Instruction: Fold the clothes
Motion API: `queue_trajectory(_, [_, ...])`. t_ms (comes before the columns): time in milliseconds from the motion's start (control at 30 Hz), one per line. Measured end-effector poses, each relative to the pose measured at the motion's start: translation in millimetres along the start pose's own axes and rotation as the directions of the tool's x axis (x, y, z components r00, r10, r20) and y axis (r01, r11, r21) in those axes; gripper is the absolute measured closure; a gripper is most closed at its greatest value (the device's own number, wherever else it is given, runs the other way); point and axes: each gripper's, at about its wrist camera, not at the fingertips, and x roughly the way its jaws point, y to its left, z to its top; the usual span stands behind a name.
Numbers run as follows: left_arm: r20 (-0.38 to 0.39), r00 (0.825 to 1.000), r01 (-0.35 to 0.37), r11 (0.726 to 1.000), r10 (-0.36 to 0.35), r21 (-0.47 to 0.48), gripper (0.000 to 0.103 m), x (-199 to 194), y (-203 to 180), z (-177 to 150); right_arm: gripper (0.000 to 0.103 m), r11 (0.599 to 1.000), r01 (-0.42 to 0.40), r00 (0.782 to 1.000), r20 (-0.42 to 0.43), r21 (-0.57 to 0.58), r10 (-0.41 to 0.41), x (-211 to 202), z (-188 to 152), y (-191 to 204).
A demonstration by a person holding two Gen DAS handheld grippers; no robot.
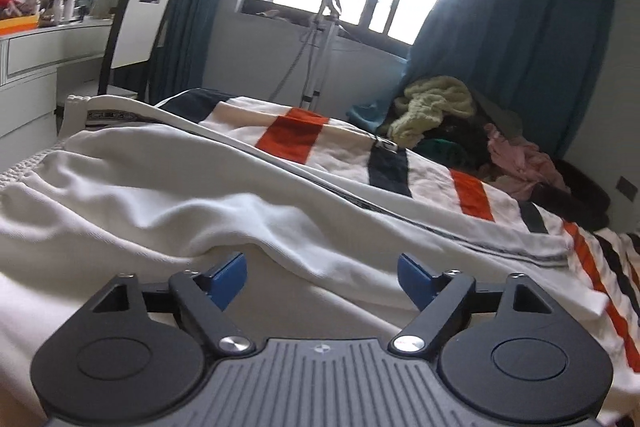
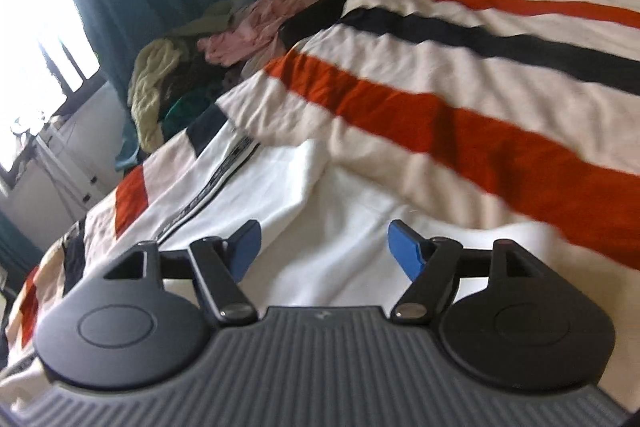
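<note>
A white garment (image 1: pixel 168 203) with a dark patterned side band lies spread across the bed, wrinkled, its ribbed waistband at the left. My left gripper (image 1: pixel 322 275) hovers just above its near edge, open, with nothing between the blue pads. The right wrist view shows the same white garment (image 2: pixel 320 195) from its other end, the side band running off to the left. My right gripper (image 2: pixel 324 247) stands open over that cloth, its blue pads apart and empty.
A striped bedspread (image 2: pixel 460 99) in cream, orange and navy covers the bed. A heap of unfolded clothes (image 1: pixel 452 123) sits at the far corner by the teal curtain. A white dresser (image 1: pixel 44 55), a chair (image 1: pixel 136 27) and a steamer stand (image 1: pixel 320 43) stand near the window.
</note>
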Motion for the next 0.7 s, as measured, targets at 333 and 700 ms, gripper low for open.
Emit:
queue_trajectory(333, [-0.030,0.999,-0.040,0.999,0.040,-0.006,0.003,-21,1,-12,0.031,0.982,0.148,0.989,-0.040,0.117,-0.144,-21,-1,-44])
queue_trajectory(700, [-0.177,0.973,-0.171,0.978,0.149,-0.115,0.003,5,24,-28,0.029,0.957,0.120,0.986,-0.144,0.266,-0.084,6,-25,-70])
